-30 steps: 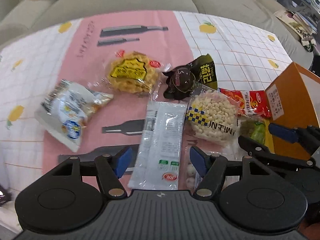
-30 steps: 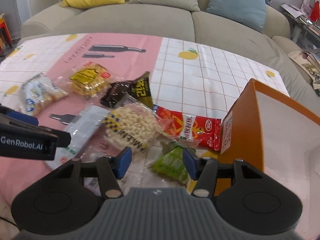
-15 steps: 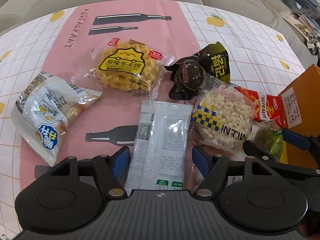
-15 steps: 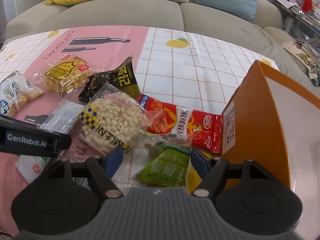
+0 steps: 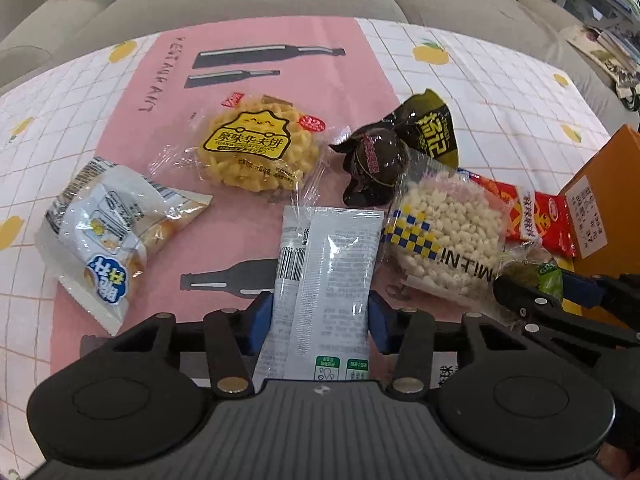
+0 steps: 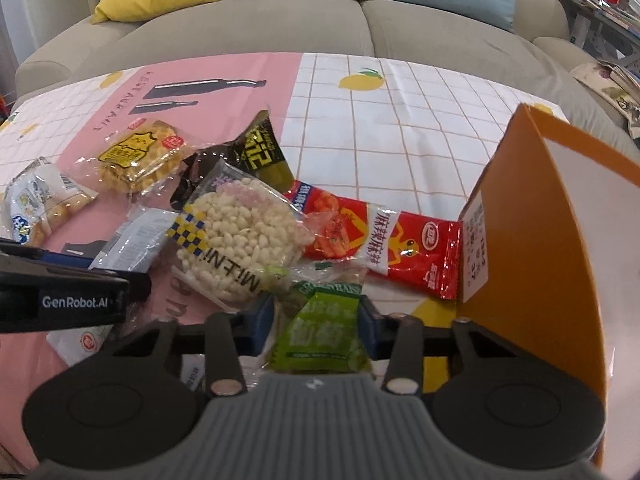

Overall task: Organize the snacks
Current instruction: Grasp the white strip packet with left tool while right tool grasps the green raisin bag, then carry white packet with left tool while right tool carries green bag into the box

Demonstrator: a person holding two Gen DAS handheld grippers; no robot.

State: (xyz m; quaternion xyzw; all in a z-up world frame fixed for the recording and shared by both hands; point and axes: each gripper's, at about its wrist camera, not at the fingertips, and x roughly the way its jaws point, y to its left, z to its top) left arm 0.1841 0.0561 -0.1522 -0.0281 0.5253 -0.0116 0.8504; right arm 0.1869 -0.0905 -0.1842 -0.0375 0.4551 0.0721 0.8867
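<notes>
My left gripper [image 5: 320, 318] is shut on a long white-grey snack packet [image 5: 324, 276], its blue pads against both edges. My right gripper [image 6: 318, 318] is shut on a green snack packet [image 6: 320, 330]. An orange box [image 6: 532, 248] with a white inside stands open at the right. On the tablecloth lie a clear bag of white puffed rice [image 5: 444, 240], a red spicy strip packet [image 6: 380, 240], a dark egg packet [image 5: 380, 160], a yellow waffle packet [image 5: 252, 148] and a white-blue bun bag [image 5: 108, 236].
The table has a pink and white checked cloth [image 6: 392, 120] with lemon prints. A grey sofa [image 6: 280, 20] with yellow, beige and blue cushions runs along the far edge. Magazines [image 6: 612, 84] lie on the sofa arm at right.
Both grippers moved forward and down over their packets and closed: the left onto the white-grey packet, the right onto the green packet.
</notes>
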